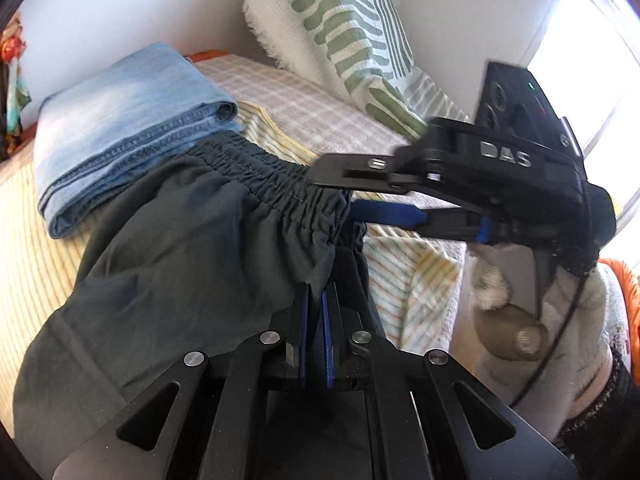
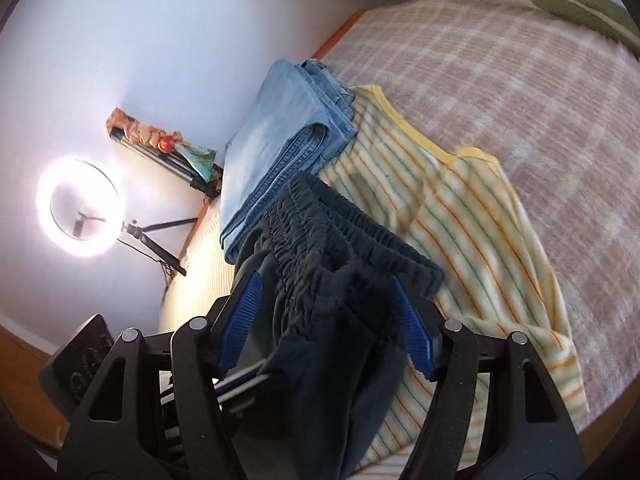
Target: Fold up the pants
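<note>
The dark grey pants (image 1: 168, 240) with an elastic waistband (image 1: 264, 176) hang lifted over the bed. My left gripper (image 1: 316, 292) is shut on the pants' fabric just below the waistband. My right gripper (image 1: 340, 196) shows from the side in the left wrist view, its jaws standing on either side of the waistband's end. In the right wrist view the right gripper (image 2: 326, 284) is open, with the bunched waistband (image 2: 340, 240) and pants (image 2: 320, 360) lying between its blue pads (image 2: 412, 328).
Folded light blue jeans (image 1: 120, 120) lie beyond the pants, also in the right wrist view (image 2: 276, 132). A yellow striped shirt (image 2: 460, 216) lies on the checked bed cover (image 2: 540, 92). A green-patterned pillow (image 1: 340, 28) leans on the wall. A ring light (image 2: 80, 206) stands at left.
</note>
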{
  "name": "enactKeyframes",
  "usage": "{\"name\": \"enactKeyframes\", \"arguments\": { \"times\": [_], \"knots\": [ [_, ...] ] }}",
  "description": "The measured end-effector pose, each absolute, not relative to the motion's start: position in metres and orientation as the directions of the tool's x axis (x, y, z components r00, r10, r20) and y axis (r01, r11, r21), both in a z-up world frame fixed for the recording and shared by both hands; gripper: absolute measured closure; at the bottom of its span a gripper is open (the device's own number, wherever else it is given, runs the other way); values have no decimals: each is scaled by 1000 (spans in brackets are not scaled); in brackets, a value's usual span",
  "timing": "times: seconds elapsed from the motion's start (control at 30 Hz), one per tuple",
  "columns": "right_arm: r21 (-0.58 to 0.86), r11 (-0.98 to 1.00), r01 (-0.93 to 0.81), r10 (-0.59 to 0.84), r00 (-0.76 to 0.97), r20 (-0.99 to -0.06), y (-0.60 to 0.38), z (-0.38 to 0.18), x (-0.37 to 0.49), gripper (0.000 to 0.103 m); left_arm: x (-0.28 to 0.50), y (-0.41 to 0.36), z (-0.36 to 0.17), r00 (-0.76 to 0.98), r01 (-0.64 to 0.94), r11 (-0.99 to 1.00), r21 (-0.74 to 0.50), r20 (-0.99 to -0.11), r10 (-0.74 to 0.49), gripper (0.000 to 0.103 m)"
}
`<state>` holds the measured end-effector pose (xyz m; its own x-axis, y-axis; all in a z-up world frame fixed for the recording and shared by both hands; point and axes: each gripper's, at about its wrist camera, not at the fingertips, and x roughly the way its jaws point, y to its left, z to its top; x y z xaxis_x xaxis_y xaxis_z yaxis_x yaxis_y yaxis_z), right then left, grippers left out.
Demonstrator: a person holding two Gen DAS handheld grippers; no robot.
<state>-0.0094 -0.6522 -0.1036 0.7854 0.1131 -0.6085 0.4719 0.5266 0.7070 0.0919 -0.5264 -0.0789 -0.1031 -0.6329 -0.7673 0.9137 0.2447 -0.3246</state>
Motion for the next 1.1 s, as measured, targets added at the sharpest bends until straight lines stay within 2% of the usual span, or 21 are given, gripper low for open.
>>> {"name": "enactKeyframes", "arguments": {
  "times": [0.07,0.1,0.13,0.27,0.4,0.53,0.8,0.97,1.1],
  "knots": [
    [667,580,468,112,765,-634,-645,-102,4,51,92,-522,-76,-107,913,245,-328,-769,-631,98],
    [648,600,469,113,753,-649,-642,-101,10,68,93,-518,-72,-115,912,240,-334,-766,-632,96],
    [624,621,474,105,739,-665,-639,-101,14,81,94,-513,-68,-110,912,242,-332,-765,-634,90],
    [589,647,484,79,726,-683,-639,-103,20,84,116,-467,-37,-46,902,289,-319,-739,-672,71],
    [609,630,483,76,741,-667,-644,-102,15,85,143,-394,-11,48,877,379,-295,-731,-681,69],
    [615,623,484,75,745,-662,-646,-101,14,85,161,-311,-2,128,825,488,-285,-747,-653,58],
    [696,534,480,71,795,-603,-663,-92,9,86,150,-193,-22,222,740,641,-205,-825,-520,57],
    [725,468,505,50,804,-592,-671,-95,7,87,137,-182,-50,197,744,642,-188,-856,-478,57],
    [706,499,503,56,794,-605,-666,-93,12,87,149,-180,-57,249,744,654,-139,-850,-464,57]
  ]
}}
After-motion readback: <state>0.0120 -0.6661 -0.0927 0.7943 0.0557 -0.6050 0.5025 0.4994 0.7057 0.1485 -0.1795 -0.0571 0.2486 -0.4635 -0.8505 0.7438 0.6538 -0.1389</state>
